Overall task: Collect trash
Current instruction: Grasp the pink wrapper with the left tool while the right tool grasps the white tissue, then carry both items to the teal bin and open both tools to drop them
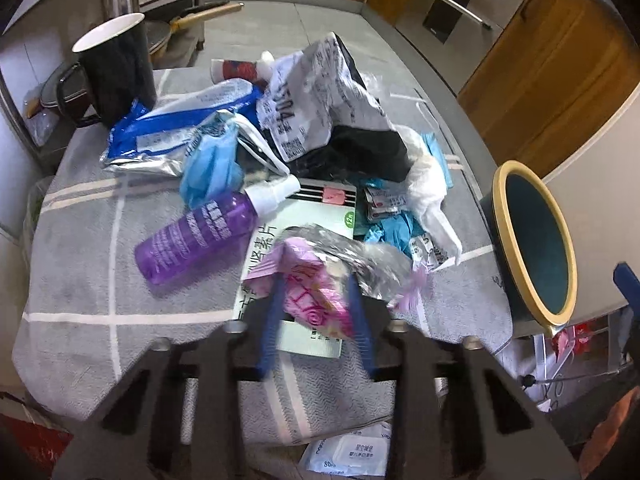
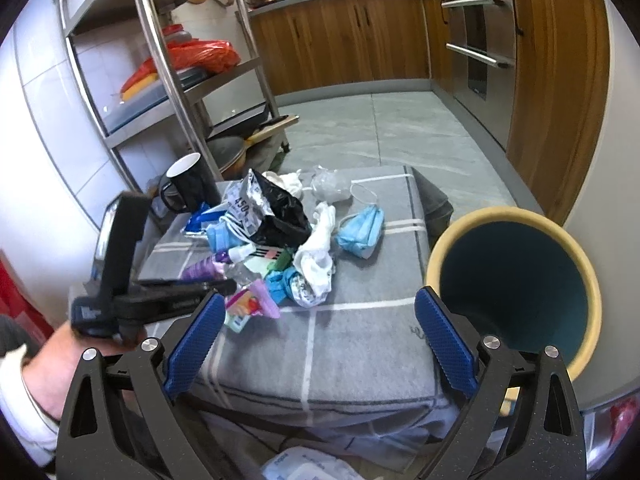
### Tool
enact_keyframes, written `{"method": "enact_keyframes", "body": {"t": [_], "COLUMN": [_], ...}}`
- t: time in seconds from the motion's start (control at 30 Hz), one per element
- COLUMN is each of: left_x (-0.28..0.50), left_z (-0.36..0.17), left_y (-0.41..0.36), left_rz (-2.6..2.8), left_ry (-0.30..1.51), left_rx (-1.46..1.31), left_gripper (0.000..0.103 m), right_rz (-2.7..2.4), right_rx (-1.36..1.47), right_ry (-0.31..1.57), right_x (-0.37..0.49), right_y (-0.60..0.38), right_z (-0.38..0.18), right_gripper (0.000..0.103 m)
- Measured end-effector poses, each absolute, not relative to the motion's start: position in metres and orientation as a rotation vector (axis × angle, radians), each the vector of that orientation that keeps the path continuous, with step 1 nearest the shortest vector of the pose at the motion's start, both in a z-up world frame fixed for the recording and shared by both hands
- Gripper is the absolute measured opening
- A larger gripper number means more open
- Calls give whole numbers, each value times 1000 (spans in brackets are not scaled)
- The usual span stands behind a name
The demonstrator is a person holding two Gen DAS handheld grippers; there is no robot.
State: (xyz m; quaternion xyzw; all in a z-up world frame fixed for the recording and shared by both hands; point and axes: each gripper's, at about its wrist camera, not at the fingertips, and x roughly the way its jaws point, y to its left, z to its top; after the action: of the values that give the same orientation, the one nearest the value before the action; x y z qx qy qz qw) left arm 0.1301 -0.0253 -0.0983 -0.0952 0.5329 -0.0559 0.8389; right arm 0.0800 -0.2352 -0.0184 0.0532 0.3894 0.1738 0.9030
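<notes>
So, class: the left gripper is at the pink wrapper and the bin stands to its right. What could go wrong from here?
1. The left gripper pinches the pink wrapper near one end; it may slip out.
2. The crumpled foil lies against the wrapper and could be dragged off the table.
3. The purple spray bottle lies on its side close by; a bump may roll it.

Cloth point(image 1: 80, 264): grey woven fabric, matt, white stripes, slightly nubby.
Bottle point(image 1: 192, 236): clear purple plastic, glossy; cap white, matt.
Wrapper point(image 1: 316, 300): pink printed film, crinkled, silvery foil inside.
Mailer point(image 1: 316, 96): thin white plastic, creased, black lining.
Mask point(image 2: 360, 228): blue non-woven fabric, pleated, matt.
Mug point(image 1: 120, 68): black outside, white inside, glazed.
Bin point(image 2: 516, 280): smooth, matt; cream rim, teal interior.
Pads point(image 2: 448, 344): blue, knurled, rubbery look.
Cabinets point(image 2: 340, 40): wood grain, satin.
Rack point(image 2: 160, 48): brushed metal, shiny.
</notes>
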Motion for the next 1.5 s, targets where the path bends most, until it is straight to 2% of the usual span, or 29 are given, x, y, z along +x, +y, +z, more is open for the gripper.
{"method": "enact_keyframes", "body": {"t": [0.1, 0.17, 0.23, 0.3, 0.37, 0.73, 0.93, 1.03, 1.1, 1.5], "left_x": [130, 128, 126, 124, 123, 112, 110, 110, 110, 108], "left_z": [-101, -100, -94, -89, -83, -49, -33, -28, -27, -11], "left_y": [-24, -20, -15, -11, -6, 9, 17, 20, 21, 13], "left_rz": [-123, -126, -132, -133, -125, -91, -69, -62, -60, -66], "left_ry": [1140, 1133, 1115, 1099, 1080, 964, 911, 896, 892, 841], "left_rx": [-208, -225, -245, -259, -273, -312, -316, -320, -324, -295], "left_gripper": [6, 6, 5, 4, 4, 4, 4, 4, 4, 4], "right_rz": [376, 384, 391, 399, 405, 413, 401, 400, 399, 405], "right_rx": [139, 149, 153, 160, 172, 207, 229, 250, 265, 265], "right_ry": [833, 850, 864, 886, 899, 948, 1011, 1047, 1063, 954], "right_x": [89, 95, 101, 110, 117, 174, 203, 210, 212, 192], "right_y": [-231, -228, -223, -219, -217, -195, -185, -183, -183, -196], "right_z": [-26, -32, -37, -44, -49, -74, -101, -114, -120, -75], "right_gripper": [94, 92, 86, 73, 69, 65, 60, 49, 33, 30]}}
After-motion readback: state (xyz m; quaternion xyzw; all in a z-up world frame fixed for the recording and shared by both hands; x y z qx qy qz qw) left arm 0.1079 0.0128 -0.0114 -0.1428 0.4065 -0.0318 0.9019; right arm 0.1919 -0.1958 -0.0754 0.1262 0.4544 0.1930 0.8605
